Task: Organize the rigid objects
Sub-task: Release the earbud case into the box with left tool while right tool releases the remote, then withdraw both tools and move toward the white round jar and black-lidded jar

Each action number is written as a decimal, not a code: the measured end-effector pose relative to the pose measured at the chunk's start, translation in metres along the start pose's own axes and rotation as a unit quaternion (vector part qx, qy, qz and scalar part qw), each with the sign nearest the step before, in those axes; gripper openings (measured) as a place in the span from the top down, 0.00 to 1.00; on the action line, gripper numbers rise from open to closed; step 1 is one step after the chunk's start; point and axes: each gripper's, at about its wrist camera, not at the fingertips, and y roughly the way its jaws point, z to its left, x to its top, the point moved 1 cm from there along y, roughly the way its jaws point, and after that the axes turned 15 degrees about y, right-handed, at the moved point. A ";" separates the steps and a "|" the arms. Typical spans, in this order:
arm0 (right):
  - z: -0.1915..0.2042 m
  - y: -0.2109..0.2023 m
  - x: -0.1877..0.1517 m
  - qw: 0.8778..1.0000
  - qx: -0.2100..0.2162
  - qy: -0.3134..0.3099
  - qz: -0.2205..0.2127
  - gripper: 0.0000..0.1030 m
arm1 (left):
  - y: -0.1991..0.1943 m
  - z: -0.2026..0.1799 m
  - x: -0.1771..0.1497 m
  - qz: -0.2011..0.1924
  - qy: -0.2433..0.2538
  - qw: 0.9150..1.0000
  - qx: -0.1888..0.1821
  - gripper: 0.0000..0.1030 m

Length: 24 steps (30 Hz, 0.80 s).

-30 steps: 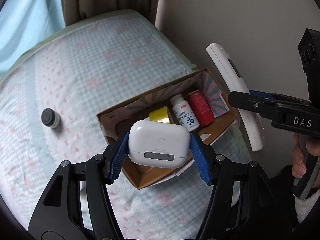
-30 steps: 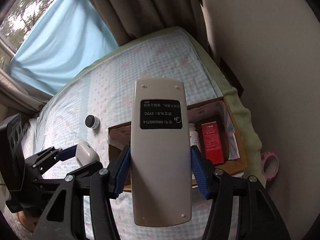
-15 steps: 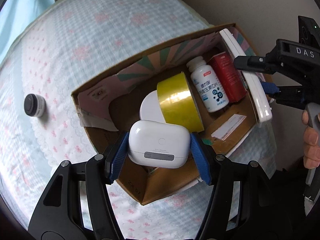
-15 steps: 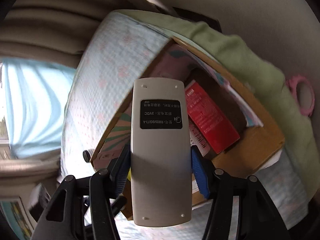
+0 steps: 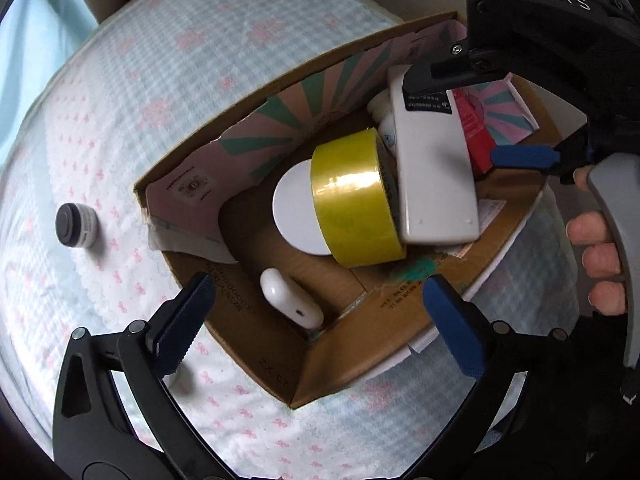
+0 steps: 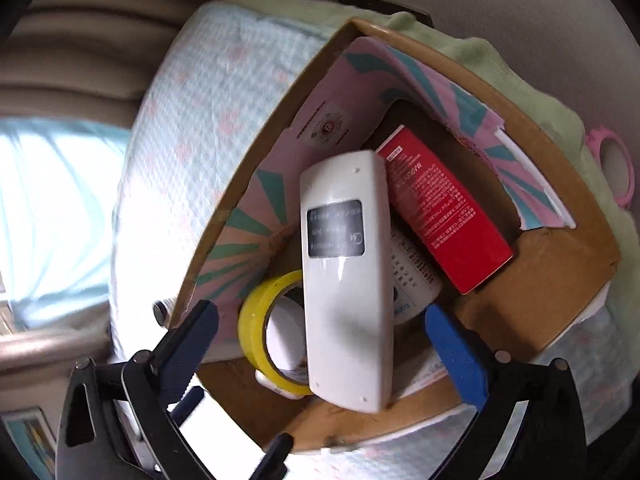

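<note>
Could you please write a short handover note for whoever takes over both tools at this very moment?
Left tool: open, holding nothing, above the near corner of the cardboard box.
Right tool: open, holding nothing, above the box's other end.
In the box: white earbud case on the floor near the left tool; white remote lying face down across the yellow tape roll and the white bottle; red carton beside it; a white round object behind the tape.
Done: case and remote are in the box.
Left: small dark-capped jar sits on the bedspread outside the box.
</note>
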 end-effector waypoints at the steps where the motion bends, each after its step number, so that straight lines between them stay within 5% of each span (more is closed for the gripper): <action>1: 0.002 0.000 -0.001 1.000 -0.014 -0.009 0.001 0.00 | 0.000 0.000 -0.001 0.002 -0.001 1.000 -0.001 0.00; 12: -0.007 -0.024 -0.017 1.000 -0.029 -0.003 -0.001 0.00 | -0.038 0.003 -0.019 -0.022 -0.033 0.999 0.001 0.00; 24: 0.014 -0.073 -0.049 0.992 -0.067 -0.073 -0.080 0.00 | -0.113 0.003 -0.057 -0.077 -0.068 0.994 0.039 0.00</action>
